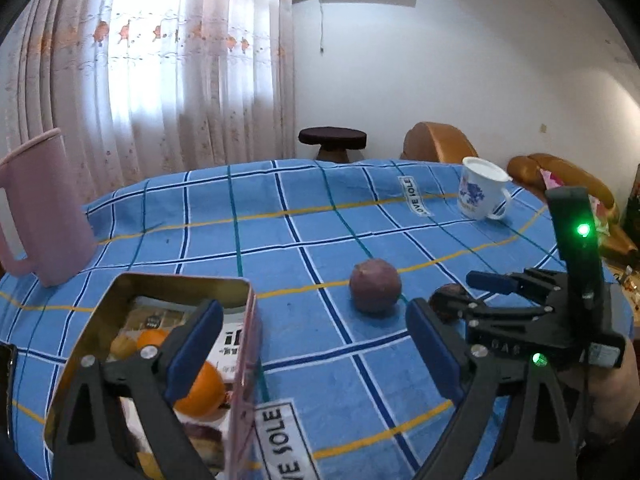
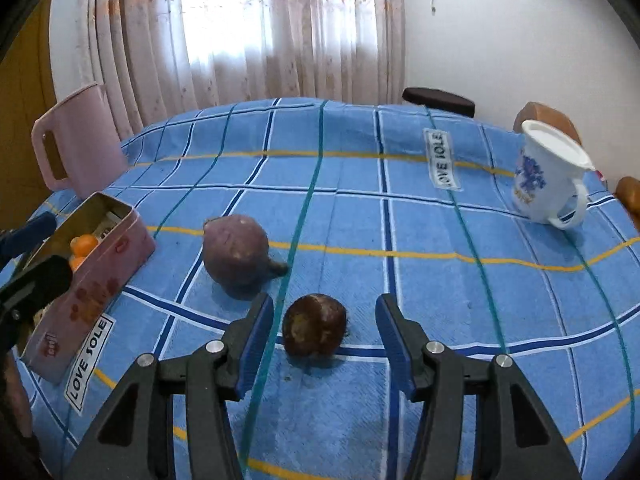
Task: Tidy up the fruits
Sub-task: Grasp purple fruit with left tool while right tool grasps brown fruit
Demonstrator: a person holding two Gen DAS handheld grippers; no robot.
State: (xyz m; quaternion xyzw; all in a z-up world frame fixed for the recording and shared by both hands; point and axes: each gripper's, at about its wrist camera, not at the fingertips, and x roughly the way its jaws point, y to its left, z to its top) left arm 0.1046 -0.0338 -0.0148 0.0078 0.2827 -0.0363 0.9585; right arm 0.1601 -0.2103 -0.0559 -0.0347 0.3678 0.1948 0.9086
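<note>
An open pink tin [image 1: 242, 332] [image 2: 100, 280] holds several oranges [image 1: 202, 394] and stands on the blue checked cloth at the left. My left gripper [image 1: 316, 352] is open and holds nothing, its left finger over the tin. A purple round fruit [image 1: 375, 286] [image 2: 236, 254] lies on the cloth right of the tin. A smaller dark brown fruit [image 2: 314, 330] [image 1: 444, 292] rests on the cloth between the fingers of my right gripper [image 2: 324, 320]. Its pads stand apart from the fruit on both sides, so it is open.
A pink jug [image 1: 44, 208] [image 2: 76, 144] stands at the far left of the table. A white mug with a blue pattern [image 1: 480, 192] [image 2: 548, 176] stands at the far right. Behind the table are a dark stool [image 1: 332, 138] and a tan sofa [image 1: 436, 144].
</note>
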